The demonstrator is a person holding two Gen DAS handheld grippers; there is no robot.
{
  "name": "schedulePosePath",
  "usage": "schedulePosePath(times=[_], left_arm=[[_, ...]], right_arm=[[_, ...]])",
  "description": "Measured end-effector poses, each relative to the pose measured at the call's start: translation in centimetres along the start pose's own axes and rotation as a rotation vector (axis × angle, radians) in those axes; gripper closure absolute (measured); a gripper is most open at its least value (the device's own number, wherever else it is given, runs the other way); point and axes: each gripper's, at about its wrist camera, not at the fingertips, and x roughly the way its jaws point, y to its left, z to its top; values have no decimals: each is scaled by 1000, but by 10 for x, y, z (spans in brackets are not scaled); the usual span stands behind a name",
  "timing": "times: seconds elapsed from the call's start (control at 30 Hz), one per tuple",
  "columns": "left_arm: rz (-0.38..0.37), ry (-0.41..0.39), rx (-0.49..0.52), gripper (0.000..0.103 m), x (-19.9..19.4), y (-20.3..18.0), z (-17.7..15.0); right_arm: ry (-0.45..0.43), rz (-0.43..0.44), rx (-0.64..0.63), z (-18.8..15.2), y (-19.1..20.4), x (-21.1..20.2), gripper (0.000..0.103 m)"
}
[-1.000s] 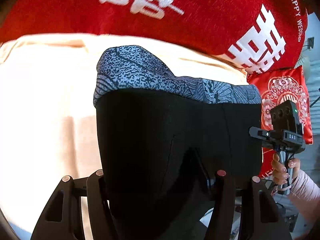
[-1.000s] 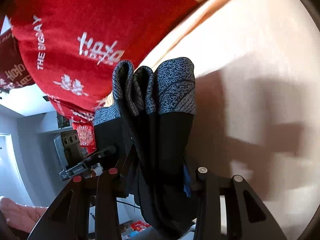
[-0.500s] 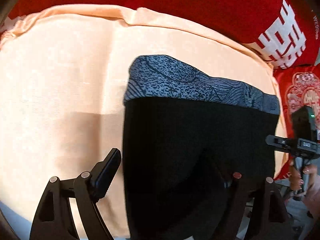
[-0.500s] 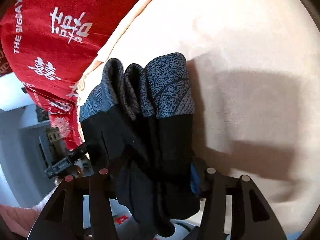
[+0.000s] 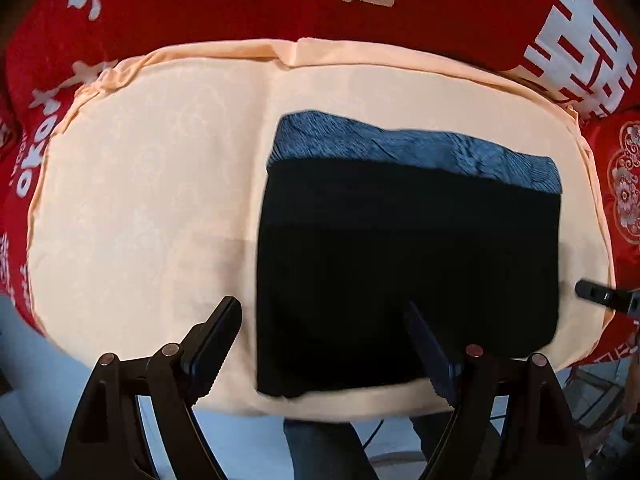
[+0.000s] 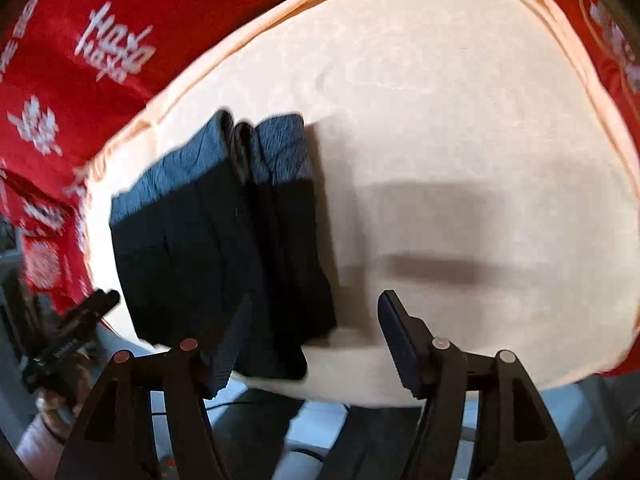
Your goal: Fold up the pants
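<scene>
The folded black pants [image 5: 408,264] with a blue-grey patterned waistband [image 5: 416,152] lie flat on the peach cushion [image 5: 140,200], right of its middle. My left gripper [image 5: 324,344] is open and empty, raised just before the pants' near edge. In the right wrist view the pants [image 6: 224,256] show as a stacked fold at the cushion's left. My right gripper [image 6: 312,344] is open and empty, near their lower right corner. The right gripper's tip [image 5: 596,294] shows at the far right of the left view, and the left gripper [image 6: 76,328] at the left of the right view.
Red fabric with white lettering [image 5: 320,0] rings the cushion at the back and sides. A red patterned pillow [image 5: 624,184] sits at the right. The cushion's bare part [image 6: 460,140] lies right of the pants. Floor and cables lie below the front edge.
Both grippers opened and let go of the pants, then pulled back. The pants, held up before, now lie flat and folded on the cushion.
</scene>
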Motion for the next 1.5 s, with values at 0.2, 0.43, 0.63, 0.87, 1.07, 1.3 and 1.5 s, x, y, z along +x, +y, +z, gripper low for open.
schedulePosePath(times=[0.2,0.43,0.63,0.87,1.07,1.3,1.5], left_arm=[[27,-20,-94,10,-28,-11,-20],[18,-12,-60,0,-43,-26,-31],[87,8,64,0,-43,-32,-41],[104,3,123,0,-53,-28,-55],[106,-6,126,0,-64,-24,-65],[105,-11,106,0,-73,-15,-70],[127,-23,100,0,-79,-11,-71]], right_arm=[[26,-69,-131,-13,23,-9,20],[-3,-66,-153,-26,45,-22,1],[-65,-124,-125,-41,65,-24,0],[-61,-139,-111,-61,98,-22,0],[-79,-174,-95,-74,114,-31,0],[-108,-201,-114,-87,131,-46,0],[-125,-201,-132,-92,141,-53,1]])
